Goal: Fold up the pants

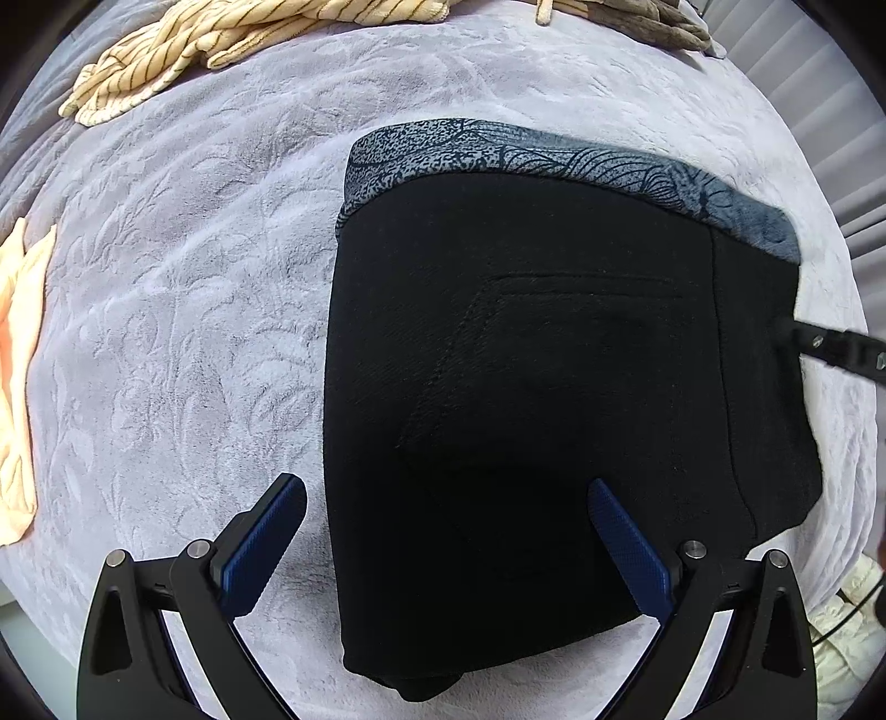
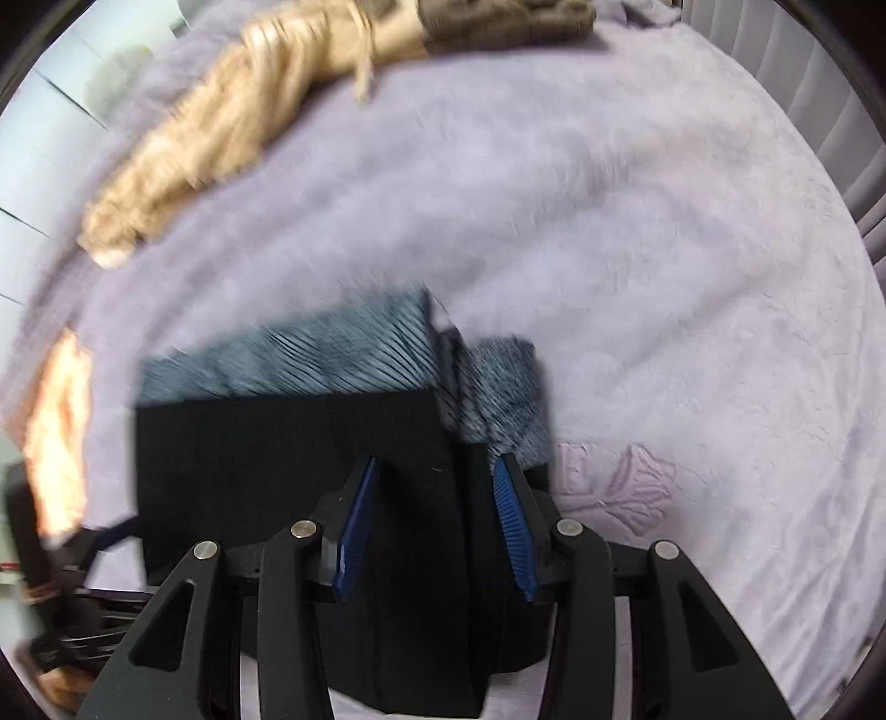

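Bed cover (image 1: 194, 277): lilac plush with an embossed leaf pattern, spread under everything else.

Black pants (image 1: 554, 387): folded into a compact block lying flat on the cover, right of centre in the left wrist view. A back pocket outline faces up. A blue-grey patterned lining (image 1: 498, 152) shows along the far edge.

Striped cream garment (image 1: 183, 55): bunched at the far edge of the cover, well apart from the pants.

Brown garment (image 1: 653, 22): at the far edge, beside the striped one.

Peach cloth (image 1: 16, 387): at the left margin.

Left gripper (image 1: 446, 545): pointing down, blue pads spread wide. One finger is over the cover and the other over the pants' near left part; nothing held.

Right gripper (image 2: 434, 526): view blurred. Jaws part-open over the pants' right edge, with dark cloth seen between the pads. I cannot tell whether the pads touch it.
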The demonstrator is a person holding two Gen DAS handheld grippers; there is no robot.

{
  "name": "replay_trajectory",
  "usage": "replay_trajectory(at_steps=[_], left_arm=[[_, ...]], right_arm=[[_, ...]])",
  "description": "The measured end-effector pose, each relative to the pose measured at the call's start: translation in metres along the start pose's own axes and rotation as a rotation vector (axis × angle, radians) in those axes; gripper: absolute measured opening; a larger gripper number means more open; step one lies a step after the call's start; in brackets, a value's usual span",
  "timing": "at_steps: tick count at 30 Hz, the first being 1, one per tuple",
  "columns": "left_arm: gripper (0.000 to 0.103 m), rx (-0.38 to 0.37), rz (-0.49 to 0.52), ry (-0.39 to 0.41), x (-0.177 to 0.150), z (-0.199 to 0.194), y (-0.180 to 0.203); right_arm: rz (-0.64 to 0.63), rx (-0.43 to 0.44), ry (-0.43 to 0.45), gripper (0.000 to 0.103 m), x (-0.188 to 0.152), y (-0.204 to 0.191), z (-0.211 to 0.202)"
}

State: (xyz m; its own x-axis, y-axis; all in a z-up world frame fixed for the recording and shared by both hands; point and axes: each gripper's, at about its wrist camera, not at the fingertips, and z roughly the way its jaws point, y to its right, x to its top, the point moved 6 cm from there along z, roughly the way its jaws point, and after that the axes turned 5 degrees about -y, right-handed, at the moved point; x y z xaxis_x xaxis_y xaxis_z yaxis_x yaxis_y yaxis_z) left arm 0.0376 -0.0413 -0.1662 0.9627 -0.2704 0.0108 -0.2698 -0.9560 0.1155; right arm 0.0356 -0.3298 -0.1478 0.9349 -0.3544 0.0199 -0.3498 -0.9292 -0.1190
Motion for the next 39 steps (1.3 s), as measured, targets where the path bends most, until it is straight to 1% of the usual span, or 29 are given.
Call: replay_trajectory(at_steps=[1,3,8,10,14,17,19,20,21,22,26,29,32,35,37,38,39], left_arm=[[0.102,0.002,-0.001,-0.003,0.000,0.000,0.000],[0.102,0.005,0.004,0.000,0.000,-0.001,0.002],[0.102,-0.002,0.014,0.000,0.001,-0.002,0.003],[0.102,-0.003,0.017,-0.001,0.002,-0.003,0.004],[0.102,0.005,0.034,0.002,0.002,-0.006,0.007],[0.102,0.004,0.044,0.007,0.002,-0.007,0.009],[0.102,0.000,0.049,0.011,0.002,-0.010,0.011],[0.102,-0.008,0.051,0.015,0.002,-0.012,0.012],[0.102,-0.018,0.050,0.018,0.003,-0.015,0.012],[0.102,-0.038,0.048,0.021,0.004,-0.017,0.012],[0.102,-0.160,0.025,0.040,0.010,-0.028,0.007],[0.102,-0.199,0.011,0.052,0.020,-0.033,-0.001],[0.102,-0.245,0.009,0.029,0.030,-0.030,-0.005],[0.102,-0.291,0.019,0.005,0.034,-0.019,-0.004],[0.102,-0.314,0.030,-0.016,0.033,-0.009,0.002],[0.102,-0.332,0.032,-0.025,0.032,-0.004,0.005],[0.102,-0.353,0.024,-0.030,0.031,0.000,0.007]], right_arm=[[0.005,-0.007,-0.026,0.050,-0.004,0.002,0.009],[0.016,0.019,0.000,0.051,-0.009,0.005,0.006],[0.030,0.094,-0.008,0.051,-0.039,0.023,-0.004],[0.043,0.114,-0.010,0.058,-0.050,0.029,-0.007],[0.131,0.201,-0.023,0.061,-0.068,0.046,-0.005],[0.176,0.249,-0.025,0.067,-0.072,0.053,-0.003],[0.177,0.253,-0.021,0.074,-0.070,0.055,-0.001],[0.169,0.250,-0.021,0.076,-0.070,0.055,-0.001],[0.162,0.252,-0.021,0.079,-0.070,0.055,-0.001],[0.155,0.257,-0.025,0.079,-0.070,0.055,0.000],[0.144,0.301,-0.035,0.080,-0.073,0.059,-0.001],[0.142,0.340,-0.041,0.080,-0.071,0.060,0.001],[0.129,0.409,-0.053,0.080,-0.065,0.060,0.002],[0.108,0.454,-0.050,0.081,-0.054,0.058,0.004],[0.100,0.504,-0.058,0.085,-0.047,0.059,0.009],[0.102,0.546,-0.070,0.086,-0.043,0.059,0.015],[0.104,0.567,-0.080,0.087,-0.040,0.059,0.019]])
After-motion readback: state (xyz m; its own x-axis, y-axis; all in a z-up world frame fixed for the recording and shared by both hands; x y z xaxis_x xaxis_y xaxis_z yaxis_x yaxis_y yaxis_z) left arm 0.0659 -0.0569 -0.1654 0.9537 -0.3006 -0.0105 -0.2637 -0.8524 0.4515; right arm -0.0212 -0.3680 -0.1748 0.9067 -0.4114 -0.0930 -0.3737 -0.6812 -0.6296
